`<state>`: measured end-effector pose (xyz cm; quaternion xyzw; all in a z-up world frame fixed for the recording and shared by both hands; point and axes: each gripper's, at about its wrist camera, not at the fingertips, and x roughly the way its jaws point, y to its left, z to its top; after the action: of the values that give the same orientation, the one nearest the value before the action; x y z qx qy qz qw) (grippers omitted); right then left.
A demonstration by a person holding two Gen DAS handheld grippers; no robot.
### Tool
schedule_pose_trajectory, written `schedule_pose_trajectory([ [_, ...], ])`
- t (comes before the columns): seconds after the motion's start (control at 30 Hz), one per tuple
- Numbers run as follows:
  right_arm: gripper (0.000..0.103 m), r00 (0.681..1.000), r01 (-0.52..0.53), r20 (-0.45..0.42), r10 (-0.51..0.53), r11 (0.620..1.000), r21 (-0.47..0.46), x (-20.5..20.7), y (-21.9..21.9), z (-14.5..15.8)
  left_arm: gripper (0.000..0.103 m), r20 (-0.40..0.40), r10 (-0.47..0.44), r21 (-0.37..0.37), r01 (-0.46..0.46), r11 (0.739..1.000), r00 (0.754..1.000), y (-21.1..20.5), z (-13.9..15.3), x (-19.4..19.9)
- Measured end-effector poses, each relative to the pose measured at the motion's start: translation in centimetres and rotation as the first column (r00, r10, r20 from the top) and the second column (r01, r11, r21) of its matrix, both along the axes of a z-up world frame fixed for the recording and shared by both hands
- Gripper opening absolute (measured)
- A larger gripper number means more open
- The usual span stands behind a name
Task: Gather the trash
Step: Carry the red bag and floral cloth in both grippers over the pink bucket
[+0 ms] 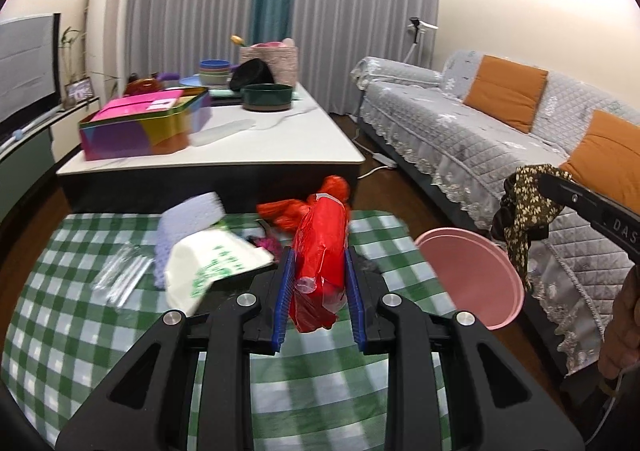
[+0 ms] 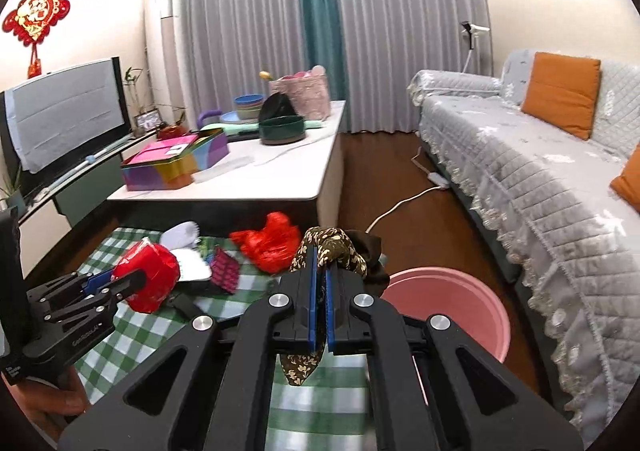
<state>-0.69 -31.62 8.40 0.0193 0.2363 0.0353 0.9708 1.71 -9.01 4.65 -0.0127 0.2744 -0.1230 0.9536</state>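
Note:
My left gripper (image 1: 319, 255) is shut on a red plastic packet (image 1: 320, 251) and holds it above the green checked tablecloth (image 1: 80, 315); it also shows in the right wrist view (image 2: 116, 283) with the red packet (image 2: 150, 277). My right gripper (image 2: 321, 257) is shut on a brown floral cloth (image 2: 334, 247), beside and above the pink bin (image 2: 452, 311). In the left wrist view the cloth (image 1: 524, 203) hangs over the pink bin (image 1: 472, 271). A crumpled red bag (image 2: 268, 245), a white bag with green print (image 1: 212, 271), a purple sheet (image 1: 188, 223) and clear wrappers (image 1: 120, 279) lie on the cloth.
A white-topped coffee table (image 1: 260, 139) behind holds a colourful tin box (image 1: 148, 123), bowls and a pink basket. A grey sofa (image 2: 540, 179) with orange cushions runs along the right. A TV (image 2: 64, 111) stands left. A power cord (image 2: 400, 207) lies on the wooden floor.

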Motion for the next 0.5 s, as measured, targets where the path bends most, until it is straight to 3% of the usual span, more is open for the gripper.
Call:
schedule_pose_trajectory([
  [0.23,0.004,0.997,0.068,0.038,-0.067,0.997,-0.038,1.5,-5.3,2.2,0.025,0.005,-0.077,0.006,0.077,0.997,0.997,-3.9,0.2,1.2],
  [0.5,0.004,0.990,0.137,0.018,-0.137,0.991,-0.007,3.6,-9.2,0.7,0.025,0.010,-0.176,0.002,0.176,0.984,0.984,-9.0,-0.1,3.3],
])
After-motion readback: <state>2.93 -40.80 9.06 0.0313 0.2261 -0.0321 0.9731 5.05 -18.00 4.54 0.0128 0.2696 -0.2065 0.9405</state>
